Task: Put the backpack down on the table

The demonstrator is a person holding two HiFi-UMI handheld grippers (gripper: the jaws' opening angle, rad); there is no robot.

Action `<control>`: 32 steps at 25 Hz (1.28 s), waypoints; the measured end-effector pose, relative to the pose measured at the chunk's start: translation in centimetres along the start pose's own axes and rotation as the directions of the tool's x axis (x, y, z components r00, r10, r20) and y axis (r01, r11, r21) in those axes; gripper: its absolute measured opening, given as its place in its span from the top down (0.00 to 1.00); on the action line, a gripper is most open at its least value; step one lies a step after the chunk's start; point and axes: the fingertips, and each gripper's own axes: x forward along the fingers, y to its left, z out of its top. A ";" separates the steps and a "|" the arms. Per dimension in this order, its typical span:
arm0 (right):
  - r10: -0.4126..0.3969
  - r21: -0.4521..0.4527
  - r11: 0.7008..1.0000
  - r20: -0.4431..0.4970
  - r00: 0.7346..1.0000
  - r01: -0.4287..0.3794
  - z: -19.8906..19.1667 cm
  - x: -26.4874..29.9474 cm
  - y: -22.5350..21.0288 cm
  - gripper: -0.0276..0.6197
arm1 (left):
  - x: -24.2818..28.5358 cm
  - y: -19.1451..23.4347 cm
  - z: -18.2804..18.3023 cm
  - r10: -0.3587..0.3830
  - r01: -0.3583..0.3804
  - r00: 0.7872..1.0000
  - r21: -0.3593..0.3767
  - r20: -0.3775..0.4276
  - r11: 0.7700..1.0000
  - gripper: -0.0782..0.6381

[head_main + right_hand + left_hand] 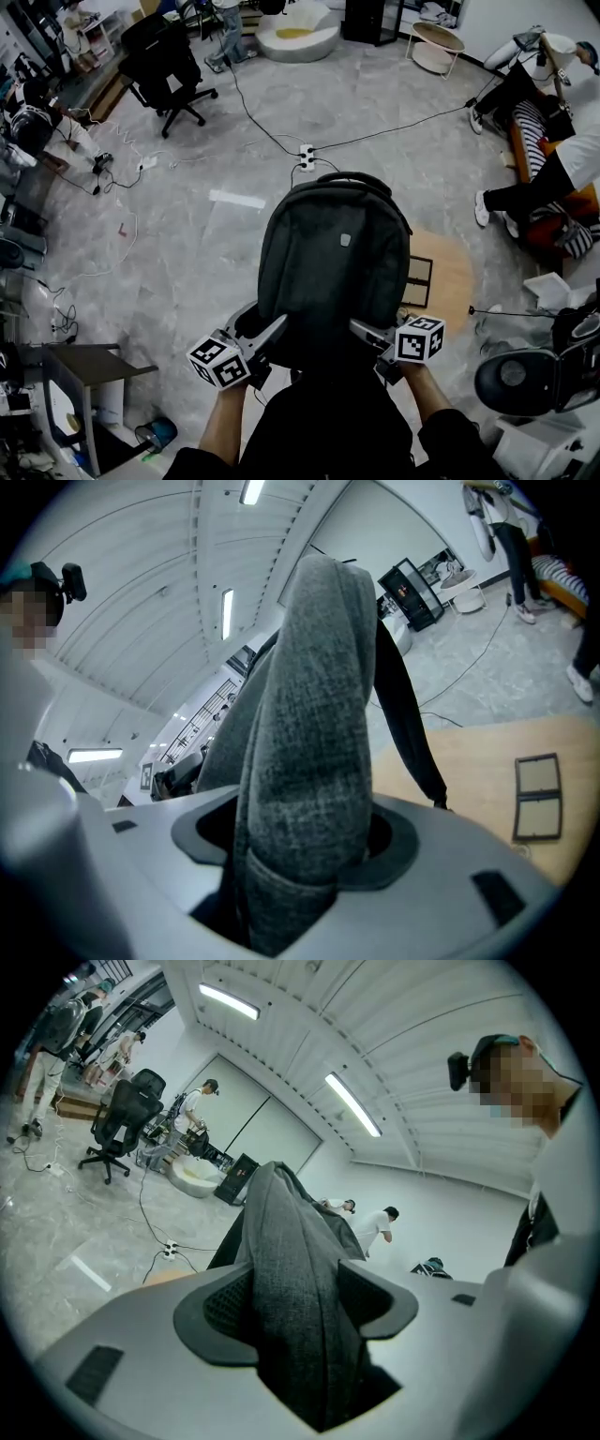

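Left gripper view. Student: how do the left tongs (295, 1302) stand?

Tutor: Their jaws are set well apart, and a thick fold of dark grey cloth fills the whole gap. Both pads press on it, so the left tongs are clamped on the backpack (289, 1232).

Student: And the right tongs (300, 841)?

Tutor: Right gripper view: the same condition. A rolled grey edge of the backpack stands upright between the jaws, gripped on both sides. A black strap (405, 714) hangs down beyond it.

Student: How does the backpack look?

Tutor: Head view: it is dark grey and rounded. A looped carry handle (349, 178) is at the far end and a small pale label (345, 239) sits on the panel that faces up. The tongs grip its near lower corners, one on each side.

Student: Where is it?

Tutor: It is held in front of the person, above the grey floor (187, 234). A round desk (455, 272) of light wood shows at its right side, partly covered by it. A dark rectangular frame (419, 282) lies on the desk. Whether the backpack touches the desk cannot be told.

Student: And the arms?

Tutor: The left forearm (225, 422) and the right forearm (433, 398) reach forward side by side. Each hand is behind its marker cube. The tongs angle inward toward the backpack.
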 end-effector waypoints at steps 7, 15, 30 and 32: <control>0.005 0.013 1.000 -0.006 1.000 -0.005 3.2 -0.2 -3.7 0.54 | 4.8 0.7 1.0 -0.002 0.001 1.000 -0.007 -0.019 1.000 0.50; 0.013 0.036 0.999 -0.027 1.000 -0.012 4.1 -0.7 -7.0 0.54 | 8.1 1.0 0.0 0.016 -0.017 0.999 -0.022 -0.047 1.000 0.50; -0.011 0.134 0.991 -0.065 0.998 0.020 -1.2 3.4 -11.3 0.54 | 8.7 7.0 -5.5 0.038 -0.050 0.989 -0.081 -0.140 0.995 0.50; -0.023 0.148 0.988 -0.065 0.998 0.033 -1.8 4.1 -12.3 0.54 | 9.3 8.2 -6.4 0.035 -0.050 0.987 -0.089 -0.158 0.995 0.50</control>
